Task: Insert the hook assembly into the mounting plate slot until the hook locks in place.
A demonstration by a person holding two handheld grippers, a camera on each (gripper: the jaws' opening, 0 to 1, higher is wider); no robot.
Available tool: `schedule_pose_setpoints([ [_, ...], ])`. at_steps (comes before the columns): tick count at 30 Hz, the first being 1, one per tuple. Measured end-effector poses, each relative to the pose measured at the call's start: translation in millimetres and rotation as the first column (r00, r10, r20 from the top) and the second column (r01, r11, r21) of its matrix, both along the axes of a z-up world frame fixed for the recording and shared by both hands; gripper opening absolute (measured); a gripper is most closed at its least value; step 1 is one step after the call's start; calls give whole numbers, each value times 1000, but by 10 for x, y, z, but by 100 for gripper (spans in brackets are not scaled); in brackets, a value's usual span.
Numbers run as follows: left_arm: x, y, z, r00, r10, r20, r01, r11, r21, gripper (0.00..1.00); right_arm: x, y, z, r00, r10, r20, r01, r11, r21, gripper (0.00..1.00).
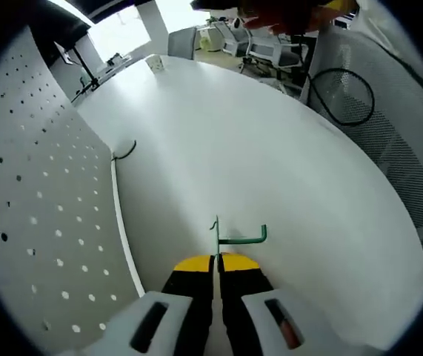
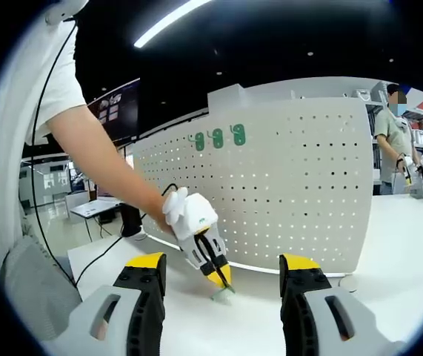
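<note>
Green metal, bent into a hook (image 1: 235, 236), sticks out from between the yellow tips of the left gripper (image 1: 217, 261), whose jaws are closed tight on its straight end. In the left gripper view the hook hangs just above the white table (image 1: 270, 163), and the white pegboard (image 1: 41, 222) with many small holes stands to the left of it, apart from the hook. A thin black cable (image 1: 124, 153) comes out at the edge of the pegboard and lies on the table. Far behind, office chairs (image 1: 270, 48) stand at the table's other side, and a grey mesh surface (image 1: 396, 133) runs along the right.

In the right gripper view the right gripper (image 2: 226, 278) has its two jaws wide apart and nothing between them. Between them, further away, the left gripper (image 2: 215, 263) is seen with the green hook (image 2: 223, 294) at its tip, low, near the bottom edge of the pegboard (image 2: 292, 193). Three green hooks (image 2: 217, 138) already sit in the upper row of the board. A person's bare arm (image 2: 100, 159) reaches to the left gripper. Another person (image 2: 396, 144) stands at the right behind the board.
</note>
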State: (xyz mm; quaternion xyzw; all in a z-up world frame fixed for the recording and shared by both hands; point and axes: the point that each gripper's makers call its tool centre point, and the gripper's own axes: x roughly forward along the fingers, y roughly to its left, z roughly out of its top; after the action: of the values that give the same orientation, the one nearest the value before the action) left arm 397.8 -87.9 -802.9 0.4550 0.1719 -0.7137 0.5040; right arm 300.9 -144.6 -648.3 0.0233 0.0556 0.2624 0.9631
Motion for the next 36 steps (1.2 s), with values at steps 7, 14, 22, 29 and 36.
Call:
schedule_pose_setpoints([
  [7, -18, 12, 105, 1000, 21, -7, -22, 999, -43, 2, 6, -41, 18, 1000, -16, 2, 16, 1000, 19, 60],
  [14, -1, -16, 256, 997, 80, -20, -82, 990, -113, 2, 6, -27, 33, 1000, -15, 6, 15, 1000, 23, 60],
  [22, -23, -4, 383, 990, 133, -50, -140, 976, -168, 2, -10, -15, 68, 1000, -11, 13, 11, 1000, 23, 60],
  [29, 14, -34, 541, 976, 202, -83, -216, 948, -235, 2, -11, -28, 82, 1000, -12, 19, 11, 1000, 26, 60],
  [36, -29, -33, 635, 962, 252, -107, -272, 922, -275, 2, -36, -16, 123, 1000, -10, 26, 10, 1000, 25, 60],
])
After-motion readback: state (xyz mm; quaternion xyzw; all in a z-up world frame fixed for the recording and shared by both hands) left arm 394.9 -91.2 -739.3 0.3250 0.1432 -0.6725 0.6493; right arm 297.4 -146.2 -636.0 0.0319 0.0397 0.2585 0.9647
